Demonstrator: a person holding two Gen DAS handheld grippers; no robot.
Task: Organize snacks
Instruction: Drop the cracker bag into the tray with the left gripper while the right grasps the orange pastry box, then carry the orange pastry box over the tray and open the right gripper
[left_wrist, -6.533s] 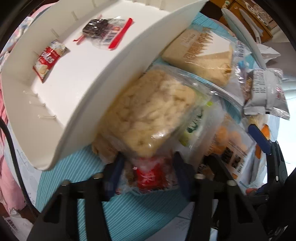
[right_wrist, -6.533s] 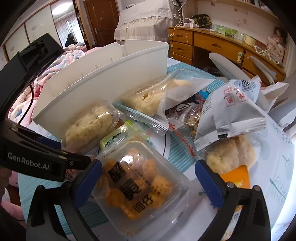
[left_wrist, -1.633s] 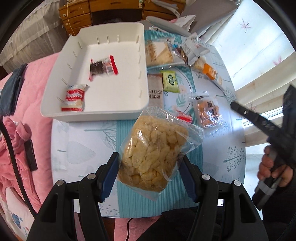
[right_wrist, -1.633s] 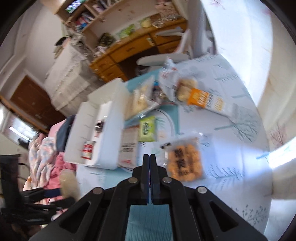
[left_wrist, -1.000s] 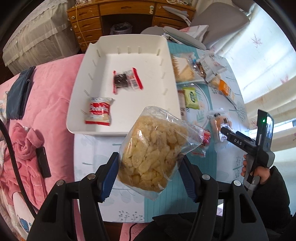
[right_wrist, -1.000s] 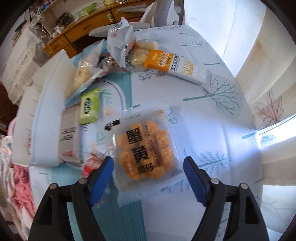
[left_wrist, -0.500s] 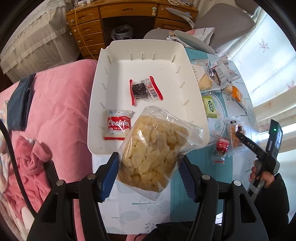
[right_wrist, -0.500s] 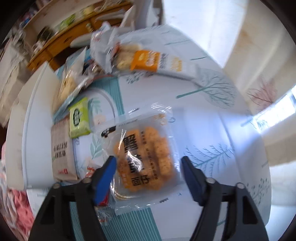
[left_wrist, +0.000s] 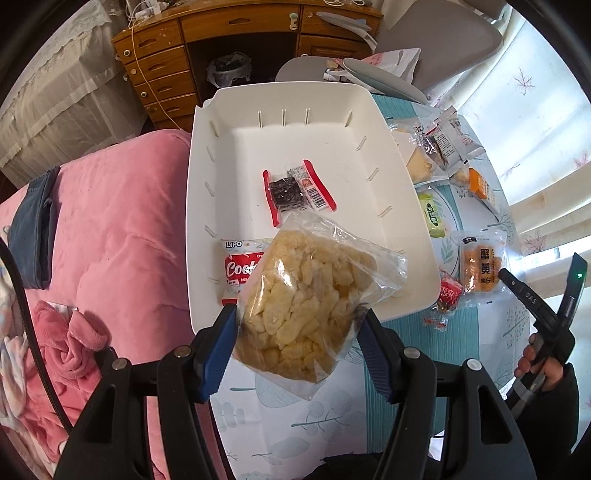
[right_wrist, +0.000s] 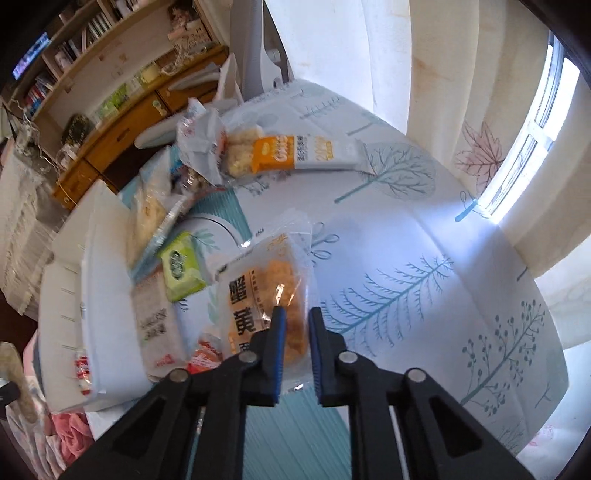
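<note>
My left gripper (left_wrist: 295, 325) is shut on a clear bag of pale yellow puffs (left_wrist: 306, 295), which hangs over the near end of the white bin (left_wrist: 199, 206). In the bin lie a red Cookies pack (left_wrist: 236, 266) and a dark snack with red ends (left_wrist: 291, 192). My right gripper (right_wrist: 295, 321) is closing. Its blue pads pinch the near edge of the orange snack pack (right_wrist: 255, 295), which tips up off the tablecloth. In the left wrist view that pack (left_wrist: 480, 266) lies right of the bin, with a hand holding the right gripper beside it.
Right of the bin lie a green pack (right_wrist: 181, 269), a beige pack (right_wrist: 151, 321) and a small red sweet (left_wrist: 448, 295). An orange-and-white bar (right_wrist: 295, 151) lies with several more packets at the far end. A pink blanket (left_wrist: 122, 221) is left of the bin.
The left gripper carried the puff bag leftward until it hangs over the bin. The right jaws went from wide around the orange pack to narrow on its edge, and the wrist rolled.
</note>
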